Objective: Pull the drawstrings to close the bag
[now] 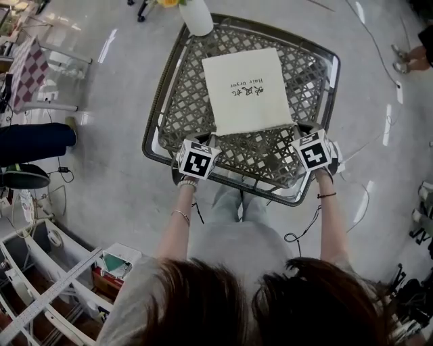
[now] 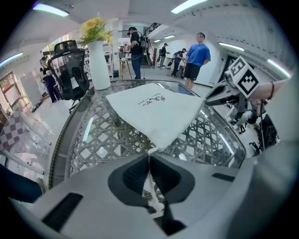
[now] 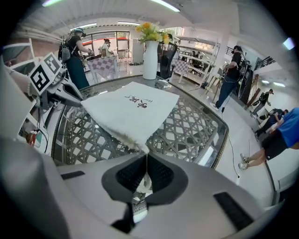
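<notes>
A white cloth bag (image 1: 247,91) with black print lies flat on the lattice table (image 1: 177,101). My left gripper (image 1: 214,140) is at the bag's near left corner, shut on a thin white drawstring (image 2: 148,179) that runs from the corner down between the pads. My right gripper (image 1: 296,130) is at the near right corner, shut on the other drawstring (image 3: 145,176). In the left gripper view the bag (image 2: 154,112) rises slightly toward my jaws, and the right gripper (image 2: 210,99) shows at its far corner. In the right gripper view the bag (image 3: 128,112) hangs from its corner, lifted a little.
A white vase (image 1: 196,15) with yellow flowers stands at the table's far edge, just beyond the bag. A black office chair (image 2: 70,65) is behind it. Several people stand in the room's background. A checked small table (image 1: 27,71) stands at the left.
</notes>
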Action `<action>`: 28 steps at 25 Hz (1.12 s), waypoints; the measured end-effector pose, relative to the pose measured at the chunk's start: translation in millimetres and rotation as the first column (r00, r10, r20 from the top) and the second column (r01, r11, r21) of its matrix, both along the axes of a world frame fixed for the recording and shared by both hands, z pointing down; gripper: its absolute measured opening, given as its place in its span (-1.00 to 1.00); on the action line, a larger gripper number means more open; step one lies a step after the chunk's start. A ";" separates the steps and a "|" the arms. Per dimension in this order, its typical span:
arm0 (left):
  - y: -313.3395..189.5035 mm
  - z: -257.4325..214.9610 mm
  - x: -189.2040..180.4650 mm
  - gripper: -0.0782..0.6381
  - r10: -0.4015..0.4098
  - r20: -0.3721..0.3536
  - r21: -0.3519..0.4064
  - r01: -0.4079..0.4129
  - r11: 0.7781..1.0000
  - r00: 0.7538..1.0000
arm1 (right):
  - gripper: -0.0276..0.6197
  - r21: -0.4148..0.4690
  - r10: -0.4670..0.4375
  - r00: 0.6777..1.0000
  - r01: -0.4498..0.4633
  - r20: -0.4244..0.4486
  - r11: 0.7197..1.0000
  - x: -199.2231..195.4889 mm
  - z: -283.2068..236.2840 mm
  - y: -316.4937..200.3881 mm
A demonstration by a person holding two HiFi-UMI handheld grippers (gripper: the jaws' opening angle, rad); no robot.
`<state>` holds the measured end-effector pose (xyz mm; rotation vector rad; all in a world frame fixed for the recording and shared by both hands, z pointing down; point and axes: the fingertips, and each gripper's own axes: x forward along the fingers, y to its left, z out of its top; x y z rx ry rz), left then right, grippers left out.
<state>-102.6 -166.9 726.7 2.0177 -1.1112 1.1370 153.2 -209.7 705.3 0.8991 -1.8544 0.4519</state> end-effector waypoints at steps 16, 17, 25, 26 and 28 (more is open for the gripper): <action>-22.2 -49.0 -7.2 -0.69 0.002 -0.006 0.087 -0.002 0.996 1.000 | -0.83 0.089 -0.041 0.999 0.040 0.008 0.995 -2.1 -50.6 -18.6; -24.2 -52.9 -8.1 -0.69 0.000 -0.007 0.096 0.001 0.995 1.000 | -0.83 0.099 -0.043 0.999 0.042 0.008 0.994 -2.8 -53.7 -19.7; -42.1 -85.6 -12.5 -0.69 -0.001 -0.016 0.175 0.004 0.985 1.000 | -0.83 0.189 -0.034 0.999 0.027 0.033 0.982 -4.5 -87.2 -34.3; -44.7 -88.7 -12.6 -0.69 0.003 -0.015 0.184 0.000 0.983 1.000 | -0.83 0.196 -0.038 0.999 0.031 0.030 0.980 -4.0 -91.1 -35.5; -50.5 -95.8 -13.0 -0.69 0.007 -0.016 0.200 -0.004 0.980 1.000 | -0.83 0.212 -0.046 0.999 0.040 0.022 0.976 -3.2 -97.5 -38.9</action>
